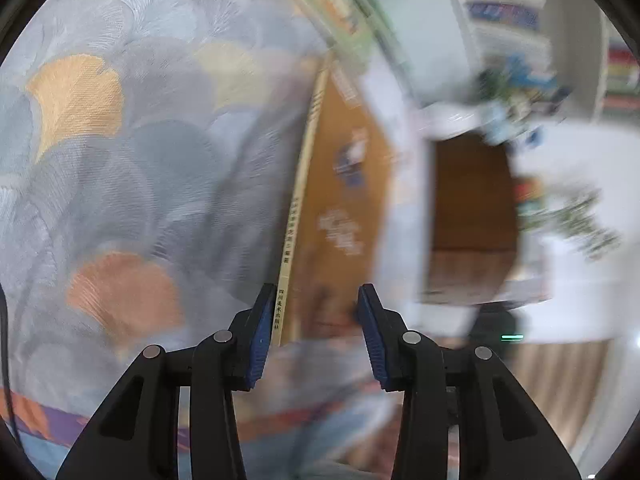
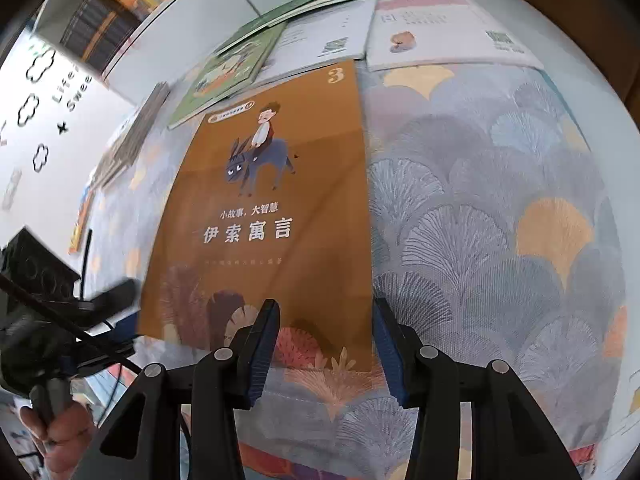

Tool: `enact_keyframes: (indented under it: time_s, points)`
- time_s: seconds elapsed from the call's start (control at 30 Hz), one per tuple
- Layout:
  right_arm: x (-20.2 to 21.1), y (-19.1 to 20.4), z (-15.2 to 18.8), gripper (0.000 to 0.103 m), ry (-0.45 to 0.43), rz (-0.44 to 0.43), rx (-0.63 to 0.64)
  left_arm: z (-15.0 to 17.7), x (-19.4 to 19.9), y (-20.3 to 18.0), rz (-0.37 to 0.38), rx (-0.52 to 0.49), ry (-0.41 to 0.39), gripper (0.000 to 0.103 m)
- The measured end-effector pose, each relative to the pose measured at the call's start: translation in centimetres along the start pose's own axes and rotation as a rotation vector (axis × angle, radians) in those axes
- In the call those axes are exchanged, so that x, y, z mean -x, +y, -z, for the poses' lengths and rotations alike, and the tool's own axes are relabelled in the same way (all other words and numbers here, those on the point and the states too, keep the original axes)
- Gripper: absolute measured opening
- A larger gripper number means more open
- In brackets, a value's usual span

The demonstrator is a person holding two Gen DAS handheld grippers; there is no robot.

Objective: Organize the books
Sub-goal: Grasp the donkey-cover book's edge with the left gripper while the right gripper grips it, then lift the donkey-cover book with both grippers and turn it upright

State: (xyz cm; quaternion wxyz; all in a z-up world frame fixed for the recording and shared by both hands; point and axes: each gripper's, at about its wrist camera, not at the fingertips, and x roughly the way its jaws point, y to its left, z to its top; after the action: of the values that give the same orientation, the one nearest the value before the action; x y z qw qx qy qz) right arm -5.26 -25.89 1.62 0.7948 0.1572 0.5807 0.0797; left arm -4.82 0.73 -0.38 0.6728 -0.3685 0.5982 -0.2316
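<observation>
Left wrist: left tool (image 1: 316,320) parted, empty, low at the orange book's (image 1: 340,184) spine; heavy blur. Right wrist: right tool (image 2: 326,340) parted, straddling that book's (image 2: 272,208) near edge, mid worktop (image 2: 500,240). Risk: thin flat cover slides on the cloth, pads miss.

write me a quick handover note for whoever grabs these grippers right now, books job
Left gripper: jaws apart, astride the spine edge of the orange book; a grip isn't clear.
Right gripper: open over that book's near edge, holding nothing.
The orange book lies cover up on the patterned cloth. The green book and two white books lie loose behind it, overlapping.
Done: nothing stacked that I can see.
Left: gather all four into one tidy pile.
</observation>
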Motion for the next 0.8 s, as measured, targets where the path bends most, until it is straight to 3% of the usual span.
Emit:
enact_keyframes:
  time_s: [0.1,0.17,0.27,0.43,0.57,0.73,0.8]
  points:
    - [0.2,0.3,0.5,0.049,0.0,0.012,0.022,0.5,-1.8,-1.3,-0.119,-0.082,-0.006,0.019]
    - [-0.1,0.5,0.1,0.052,0.018,-0.006,0.02,0.5,-2.4,-2.0,-0.114,-0.094,-0.012,0.017]
    - [0.1,-0.7,-0.3,0.054,0.055,-0.06,-0.003,0.0,-2.4,-2.3,-0.026,-0.058,-0.006,0.015]
    - [0.7,-4.8,0.2,0.055,0.102,-0.273,-0.199,-1.1,-2.3,-1.4,0.22,0.104,0.042,0.014]
    - [-0.2,-7.2,0.4,0.058,0.125,-0.439,-0.34,-1.8,-2.6,-1.3,0.282,0.141,0.072,0.014]
    - [-2.5,-8.1,-0.5,0.064,0.148,-0.654,-0.478,-1.8,-2.4,-0.3,0.45,0.256,0.101,0.017]
    - [-2.8,-7.9,-1.0,0.057,0.132,-0.66,-0.502,-1.6,-2.0,-0.2,0.456,0.257,0.099,0.017]
